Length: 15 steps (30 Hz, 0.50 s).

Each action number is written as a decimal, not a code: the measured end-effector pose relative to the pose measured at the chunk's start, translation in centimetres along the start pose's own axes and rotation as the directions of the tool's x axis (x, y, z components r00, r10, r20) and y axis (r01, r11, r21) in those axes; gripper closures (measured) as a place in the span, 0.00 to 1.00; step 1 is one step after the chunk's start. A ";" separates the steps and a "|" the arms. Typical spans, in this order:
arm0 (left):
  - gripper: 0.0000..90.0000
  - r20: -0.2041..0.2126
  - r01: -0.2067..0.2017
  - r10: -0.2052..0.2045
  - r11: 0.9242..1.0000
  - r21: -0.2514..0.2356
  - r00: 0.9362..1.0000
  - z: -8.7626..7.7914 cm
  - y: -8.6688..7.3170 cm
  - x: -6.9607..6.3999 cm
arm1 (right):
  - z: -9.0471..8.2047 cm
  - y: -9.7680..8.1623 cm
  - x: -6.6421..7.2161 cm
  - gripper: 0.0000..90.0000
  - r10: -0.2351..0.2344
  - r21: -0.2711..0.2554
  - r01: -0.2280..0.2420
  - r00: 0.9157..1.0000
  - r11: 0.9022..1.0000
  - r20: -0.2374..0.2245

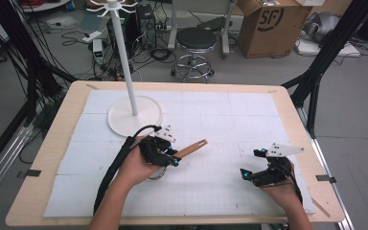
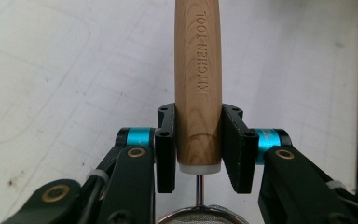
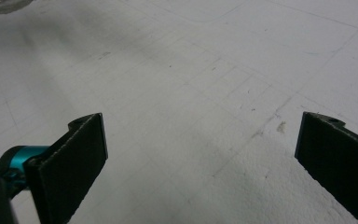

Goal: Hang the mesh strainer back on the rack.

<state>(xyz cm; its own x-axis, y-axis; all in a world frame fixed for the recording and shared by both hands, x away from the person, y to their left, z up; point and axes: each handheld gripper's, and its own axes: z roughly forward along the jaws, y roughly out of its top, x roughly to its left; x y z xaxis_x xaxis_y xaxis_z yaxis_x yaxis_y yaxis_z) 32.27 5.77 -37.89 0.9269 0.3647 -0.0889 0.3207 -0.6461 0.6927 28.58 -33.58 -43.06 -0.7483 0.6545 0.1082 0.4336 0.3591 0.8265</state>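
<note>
Wooden strainer handle (image 2: 198, 84) sits clamped between the left tongs (image 2: 198, 149); right tongs (image 3: 200, 158) gape empty.

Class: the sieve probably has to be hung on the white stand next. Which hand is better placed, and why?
Left, probably. The left gripper already clamps the sieve's wooden handle, near the white stand. The right gripper is open, empty and farther away.

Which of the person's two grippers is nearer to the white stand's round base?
Left. The left gripper, shut on a wooden handle, sits just in front of the round base. The right gripper, jaws open, rests far off toward the table's right side.
</note>
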 end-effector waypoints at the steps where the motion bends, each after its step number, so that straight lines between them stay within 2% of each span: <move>1: 0.76 0.006 0.003 -0.003 1.000 -0.020 1.000 -0.3 0.0 0.0 | 0.0 0.0 0.0 0.01 0.001 0.004 -0.001 1.000 1.000 -0.002; 3: 0.76 0.023 0.006 -0.005 0.998 -0.064 1.000 -1.0 0.0 -0.1 | 0.1 0.0 0.0 0.01 -0.002 0.004 0.002 1.000 1.000 0.000; 7: 0.76 0.050 0.020 -0.012 0.989 -0.146 0.999 -2.3 -0.1 0.0 | 0.3 0.2 0.0 0.01 0.000 0.007 0.000 1.000 1.000 -0.003; 10: 0.76 0.067 0.031 -0.018 0.979 -0.199 0.998 -3.4 -0.3 0.1 | 0.8 0.5 0.1 0.01 -0.011 0.009 0.011 1.000 1.000 -0.009; 11: 0.76 0.068 0.037 -0.022 0.974 -0.225 0.997 -4.2 -0.5 0.2 | 0.9 0.5 0.1 0.01 -0.016 0.012 0.016 1.000 1.000 -0.009; 12: 0.76 0.068 0.037 -0.022 0.974 -0.225 0.997 -4.2 -0.5 0.2 | 0.9 0.5 0.1 0.01 -0.016 0.012 0.016 1.000 1.000 -0.009; 14: 0.76 0.062 0.040 -0.024 0.965 -0.259 0.998 -5.4 -0.8 0.4 | 1.2 0.7 0.2 0.01 -0.020 0.011 0.020 1.000 1.000 -0.020; 15: 0.77 0.062 0.040 -0.024 0.965 -0.259 0.998 -5.4 -0.8 0.4 | 1.2 0.7 0.2 0.01 -0.020 0.011 0.020 1.000 1.000 -0.020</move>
<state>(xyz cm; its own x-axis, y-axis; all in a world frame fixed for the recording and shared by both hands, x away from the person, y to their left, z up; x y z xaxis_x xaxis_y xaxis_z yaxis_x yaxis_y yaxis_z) 31.29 10.03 -34.62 0.9291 0.3380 -0.1500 0.2956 -0.4352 0.8504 29.35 -32.42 -43.11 -0.7666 0.6339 0.1028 0.4241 0.3794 0.8223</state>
